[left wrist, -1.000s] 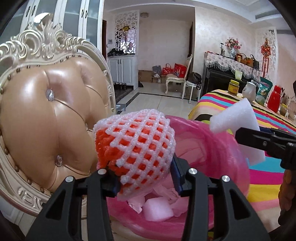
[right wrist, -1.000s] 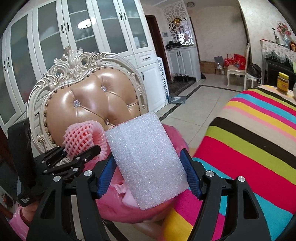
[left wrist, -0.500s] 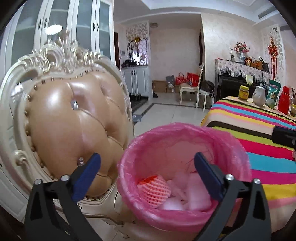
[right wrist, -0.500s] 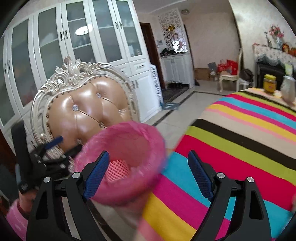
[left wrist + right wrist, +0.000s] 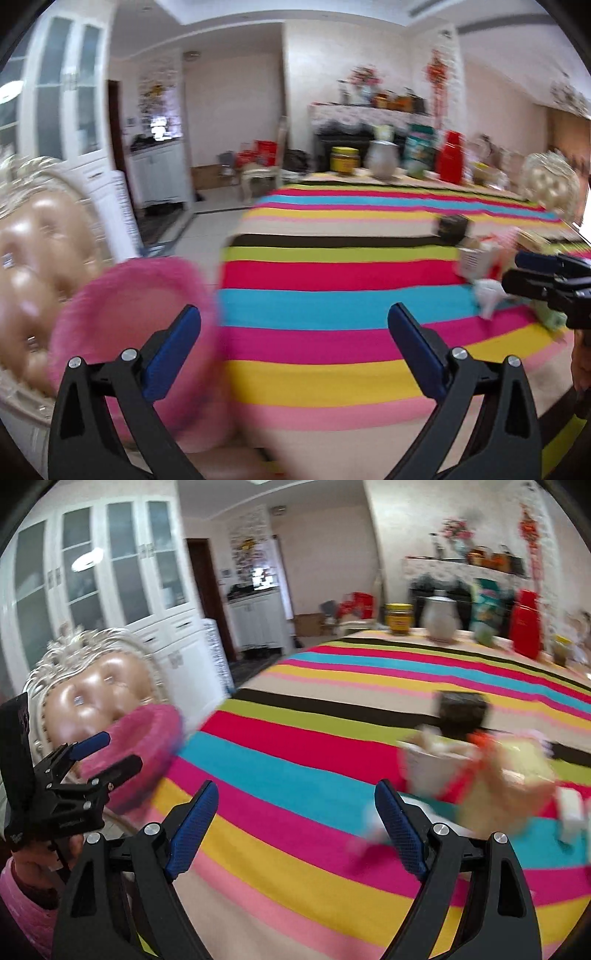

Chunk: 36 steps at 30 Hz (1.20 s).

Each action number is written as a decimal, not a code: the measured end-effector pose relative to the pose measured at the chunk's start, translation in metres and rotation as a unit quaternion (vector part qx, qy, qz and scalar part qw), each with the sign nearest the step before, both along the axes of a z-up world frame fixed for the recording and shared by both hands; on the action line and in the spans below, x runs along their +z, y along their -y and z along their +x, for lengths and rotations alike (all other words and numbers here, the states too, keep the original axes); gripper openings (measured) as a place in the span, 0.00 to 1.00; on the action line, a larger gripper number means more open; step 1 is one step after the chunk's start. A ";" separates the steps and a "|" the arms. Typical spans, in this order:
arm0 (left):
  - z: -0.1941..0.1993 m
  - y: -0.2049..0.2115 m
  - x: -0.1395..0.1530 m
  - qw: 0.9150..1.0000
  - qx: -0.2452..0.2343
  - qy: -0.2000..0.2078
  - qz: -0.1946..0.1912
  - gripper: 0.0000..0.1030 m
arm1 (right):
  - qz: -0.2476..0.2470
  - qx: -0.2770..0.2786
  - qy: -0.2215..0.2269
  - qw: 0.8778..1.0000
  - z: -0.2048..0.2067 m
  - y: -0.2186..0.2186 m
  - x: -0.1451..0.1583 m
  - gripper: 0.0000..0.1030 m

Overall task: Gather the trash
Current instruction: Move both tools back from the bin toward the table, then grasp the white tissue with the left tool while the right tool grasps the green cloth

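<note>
Trash (image 5: 476, 775) lies blurred on the striped tablecloth (image 5: 295, 760) at three o'clock; pink-lined bin (image 5: 129, 332) at nine. Left gripper (image 5: 293, 347) and right gripper (image 5: 295, 823) both gape, nothing between.

light: bright, even | blur: heavy motion smear | edges: fisheye-bent, dark corners

One pink-lined bin (image 5: 129, 295), one padded chair (image 5: 99, 690), one yellow jar (image 5: 399, 618), one red jug (image 5: 526, 624).

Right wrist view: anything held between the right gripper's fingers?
No: the right gripper is open, with only the striped tablecloth showing between its blue fingers.
</note>
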State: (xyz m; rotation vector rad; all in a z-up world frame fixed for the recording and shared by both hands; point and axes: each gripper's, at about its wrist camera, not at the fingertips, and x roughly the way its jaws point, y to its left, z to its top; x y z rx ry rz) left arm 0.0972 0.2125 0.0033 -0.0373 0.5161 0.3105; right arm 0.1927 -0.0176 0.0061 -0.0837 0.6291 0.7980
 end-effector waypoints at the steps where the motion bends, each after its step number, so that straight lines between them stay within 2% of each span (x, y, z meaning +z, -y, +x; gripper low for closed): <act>1: 0.008 0.016 -0.002 1.000 -0.018 -0.003 -0.005 0.95 | -0.001 -0.012 0.002 1.000 0.002 0.015 -0.001 0.79; 5: 0.037 0.064 -0.014 0.997 -0.075 -0.018 -0.015 0.95 | -0.005 -0.070 -0.012 0.997 0.016 0.071 -0.010 0.79; 9: 0.074 0.104 -0.028 0.991 -0.124 -0.046 -0.027 0.95 | -0.042 -0.116 -0.040 0.992 0.032 0.110 -0.027 0.79; 15: 0.118 0.131 -0.042 0.984 -0.150 -0.089 -0.041 0.95 | -0.102 -0.137 -0.084 0.982 0.044 0.125 -0.059 0.79; 19: 0.130 0.132 -0.048 0.982 -0.150 -0.108 -0.045 0.95 | -0.122 -0.137 -0.095 0.978 0.051 0.117 -0.067 0.79; 22: 0.135 0.129 -0.050 0.980 -0.151 -0.119 -0.049 0.95 | -0.138 -0.129 -0.096 0.977 0.057 0.108 -0.071 0.70; 24: 0.141 0.130 -0.053 0.978 -0.153 -0.128 -0.053 0.95 | -0.159 -0.131 -0.083 0.975 0.056 0.102 -0.073 0.50; 26: 0.145 0.131 -0.054 0.977 -0.156 -0.133 -0.057 0.95 | -0.150 -0.128 -0.077 0.977 0.052 0.101 -0.070 0.31; 30: 0.160 0.140 -0.055 0.976 -0.161 -0.136 -0.058 0.95 | -0.117 -0.146 -0.073 0.980 0.052 0.116 -0.063 0.30; 34: 0.180 0.151 -0.059 0.975 -0.158 -0.144 -0.060 0.94 | -0.080 -0.162 -0.094 0.979 0.059 0.135 -0.062 0.30; 36: 0.192 0.160 -0.065 0.973 -0.158 -0.159 -0.057 0.89 | -0.067 -0.167 -0.104 0.978 0.063 0.139 -0.062 0.30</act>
